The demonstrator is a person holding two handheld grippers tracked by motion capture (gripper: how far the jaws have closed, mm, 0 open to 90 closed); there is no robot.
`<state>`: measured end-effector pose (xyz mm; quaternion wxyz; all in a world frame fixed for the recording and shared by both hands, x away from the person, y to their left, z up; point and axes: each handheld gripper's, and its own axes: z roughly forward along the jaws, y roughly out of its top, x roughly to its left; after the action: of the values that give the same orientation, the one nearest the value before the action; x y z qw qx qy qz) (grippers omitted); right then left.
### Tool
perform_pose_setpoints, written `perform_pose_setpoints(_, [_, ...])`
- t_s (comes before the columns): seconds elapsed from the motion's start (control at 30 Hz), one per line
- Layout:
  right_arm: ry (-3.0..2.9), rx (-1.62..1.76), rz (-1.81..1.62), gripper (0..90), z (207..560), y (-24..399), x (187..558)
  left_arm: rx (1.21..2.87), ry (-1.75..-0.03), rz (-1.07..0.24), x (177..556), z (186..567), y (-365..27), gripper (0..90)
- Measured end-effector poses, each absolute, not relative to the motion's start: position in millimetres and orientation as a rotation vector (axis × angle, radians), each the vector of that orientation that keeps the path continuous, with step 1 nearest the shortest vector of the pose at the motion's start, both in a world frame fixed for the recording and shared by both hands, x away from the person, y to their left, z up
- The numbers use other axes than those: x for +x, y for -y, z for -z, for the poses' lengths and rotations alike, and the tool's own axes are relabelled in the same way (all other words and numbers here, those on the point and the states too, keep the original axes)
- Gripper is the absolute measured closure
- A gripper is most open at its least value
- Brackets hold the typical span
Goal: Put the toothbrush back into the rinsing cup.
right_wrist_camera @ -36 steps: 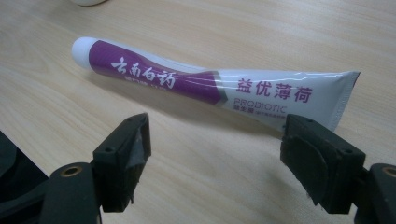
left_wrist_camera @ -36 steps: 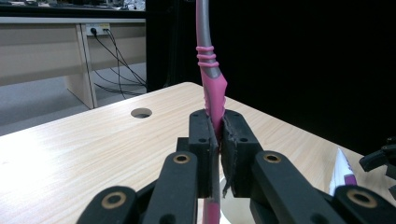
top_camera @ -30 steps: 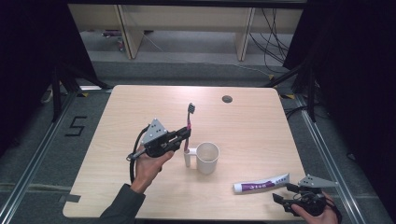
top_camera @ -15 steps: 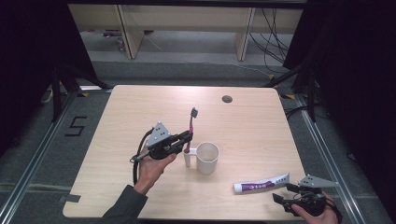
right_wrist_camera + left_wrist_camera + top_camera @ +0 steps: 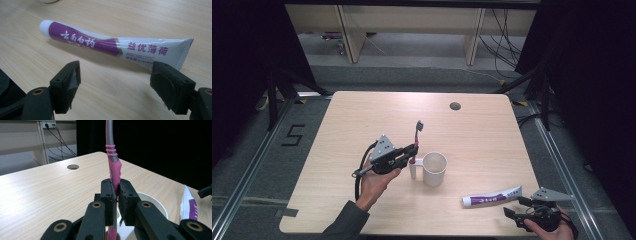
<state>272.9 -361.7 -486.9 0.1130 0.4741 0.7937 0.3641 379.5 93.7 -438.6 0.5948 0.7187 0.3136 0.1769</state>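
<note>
left gripper (image 5: 408,151) clamped on the brush (image 5: 416,137) by its pink handle, head up, now carried closer to the cup (image 5: 433,169) than 1 second ago and hanging just beside the rim. probably about to drop it in, handle first. cup unmoved on the table (image 5: 492,130). right gripper (image 5: 518,209) wide apart, holding nothing, parked as before just short of the tube (image 5: 492,198), which lies flat where it was.

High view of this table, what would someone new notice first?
First the pink and grey toothbrush, standing nearly upright, clamped in the left gripper just beside the white mug mid-table. Then the purple and white toothpaste tube, lying flat near the front right edge, with the right gripper open just short of it.
</note>
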Motion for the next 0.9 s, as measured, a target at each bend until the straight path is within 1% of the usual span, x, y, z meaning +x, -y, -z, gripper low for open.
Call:
perform_pose_setpoints(0.47, [-2.328, 1.382, -1.069, 24.8, 487.5, 361.1, 273.2, 1.727, -0.734, -0.394, 372.5, 454.3, -95.8, 80.3])
perform_pose_setpoints(0.9, [-2.329, 1.385, -1.063, 24.8, 487.7, 360.7, 273.3, 1.748, -0.737, -0.388, 371.2, 458.9, -95.1, 77.6])
